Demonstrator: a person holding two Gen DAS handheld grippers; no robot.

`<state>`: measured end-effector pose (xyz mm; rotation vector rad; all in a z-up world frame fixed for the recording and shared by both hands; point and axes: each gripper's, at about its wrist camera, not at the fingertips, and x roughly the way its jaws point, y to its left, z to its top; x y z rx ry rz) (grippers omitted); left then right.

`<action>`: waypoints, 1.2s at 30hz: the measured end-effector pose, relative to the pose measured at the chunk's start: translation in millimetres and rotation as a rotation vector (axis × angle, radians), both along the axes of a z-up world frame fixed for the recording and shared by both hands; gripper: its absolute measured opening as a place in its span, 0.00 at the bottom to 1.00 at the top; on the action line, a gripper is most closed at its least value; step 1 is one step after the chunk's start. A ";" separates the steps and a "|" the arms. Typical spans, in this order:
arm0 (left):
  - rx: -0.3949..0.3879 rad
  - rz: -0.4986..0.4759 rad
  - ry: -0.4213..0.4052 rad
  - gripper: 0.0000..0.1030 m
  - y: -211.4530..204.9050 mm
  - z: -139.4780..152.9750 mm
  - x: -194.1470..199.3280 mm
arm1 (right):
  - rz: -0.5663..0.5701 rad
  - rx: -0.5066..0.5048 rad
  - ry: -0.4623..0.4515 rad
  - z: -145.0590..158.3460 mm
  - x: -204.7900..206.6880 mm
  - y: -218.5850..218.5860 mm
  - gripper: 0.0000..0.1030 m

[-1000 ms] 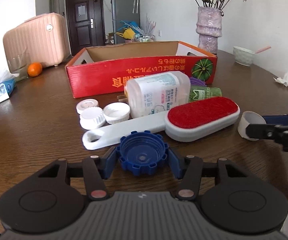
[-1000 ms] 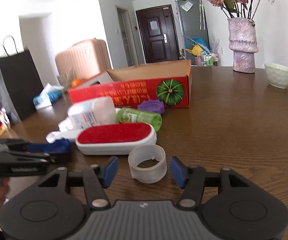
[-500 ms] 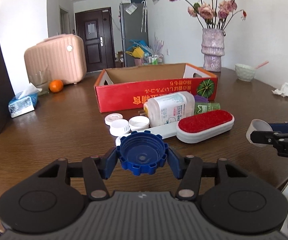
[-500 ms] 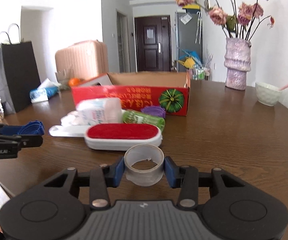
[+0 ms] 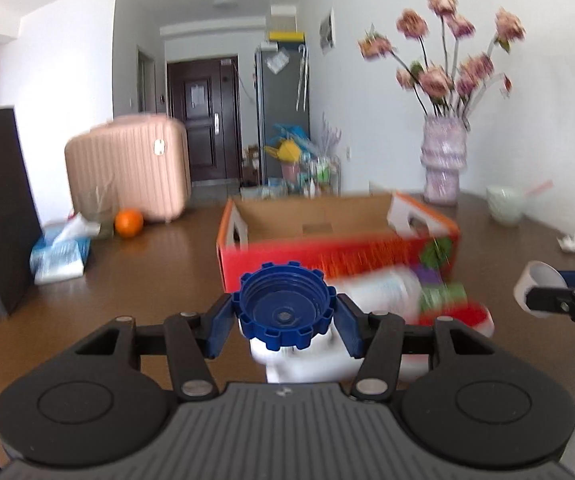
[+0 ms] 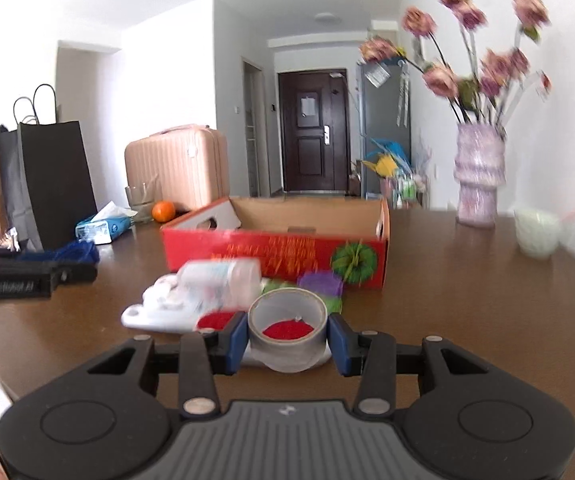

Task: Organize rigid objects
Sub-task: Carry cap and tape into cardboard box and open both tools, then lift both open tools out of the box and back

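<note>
The left tool [image 5: 284, 316] is clamped on a blue bottle cap [image 5: 285, 306], held at the lower centre of its view above the white-handled lint brush [image 5: 303, 360]. The right tool [image 6: 286, 340] has just been closing and now pinches a grey tape roll [image 6: 287, 328] by its sides, low in the centre of its view. Both loads hang clear of the brown surface [image 6: 467, 300], in front of the open red cardboard box [image 6: 275, 252] at mid-frame, probably their destination. The risks, as I judge them: the thin tape ring could deform or twist out of its two-point grip; the notched cap could rotate and drop; and either tool could clip the box's near wall or the white bottle [image 6: 223, 276] lying before it.
</note>
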<state>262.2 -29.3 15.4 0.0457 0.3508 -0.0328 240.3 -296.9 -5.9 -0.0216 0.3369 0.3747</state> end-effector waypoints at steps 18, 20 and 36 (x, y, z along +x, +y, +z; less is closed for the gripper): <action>0.150 0.000 0.390 0.54 11.8 -20.9 395.2 | -0.033 -0.196 0.281 51.8 405.8 49.2 0.41; 0.164 -0.002 0.407 0.55 15.0 -27.3 399.9 | -0.046 -0.243 0.311 39.5 426.2 58.8 0.42; 0.093 -0.080 0.374 0.79 31.1 21.2 349.5 | -0.054 -0.182 0.312 61.6 393.5 43.8 0.83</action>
